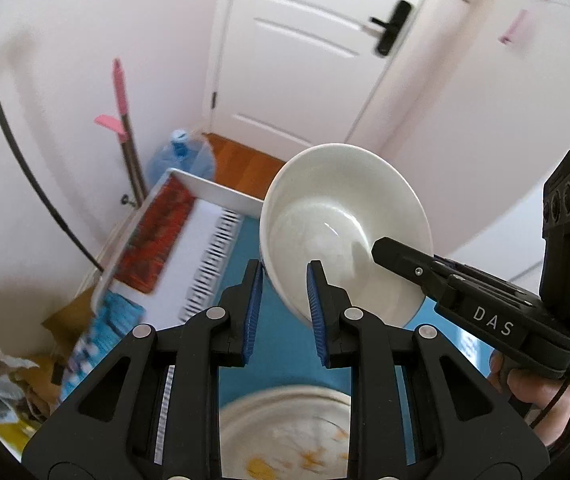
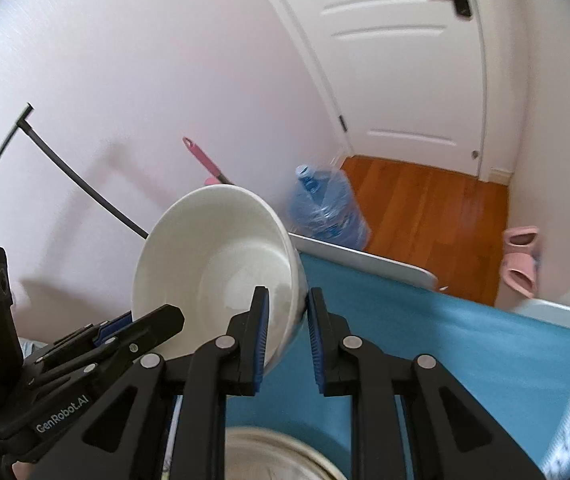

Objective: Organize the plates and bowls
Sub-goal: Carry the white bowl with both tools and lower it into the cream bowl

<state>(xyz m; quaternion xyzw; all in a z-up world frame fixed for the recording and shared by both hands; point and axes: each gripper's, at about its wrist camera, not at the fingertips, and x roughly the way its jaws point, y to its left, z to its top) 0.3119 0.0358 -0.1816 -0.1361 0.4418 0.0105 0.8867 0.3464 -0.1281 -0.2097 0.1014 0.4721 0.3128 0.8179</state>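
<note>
Both hand-held grippers, left (image 1: 285, 312) and right (image 2: 287, 338), nearly closed on opposite rim edges, carry the tilted white bowl (image 1: 345, 232) above the desk (image 2: 425, 320); next, lower it level toward the rack (image 1: 189, 248) at ten o'clock.

Ahead of the claw, beyond the blue-covered bench (image 2: 465, 344), stands a water jug (image 2: 329, 210); right of it, pink slippers (image 2: 519, 260) by the white door (image 2: 397, 60).

"DAS" on right gripper (image 1: 405, 256); "GenRobot.AI" on left gripper (image 2: 141, 326).
</note>
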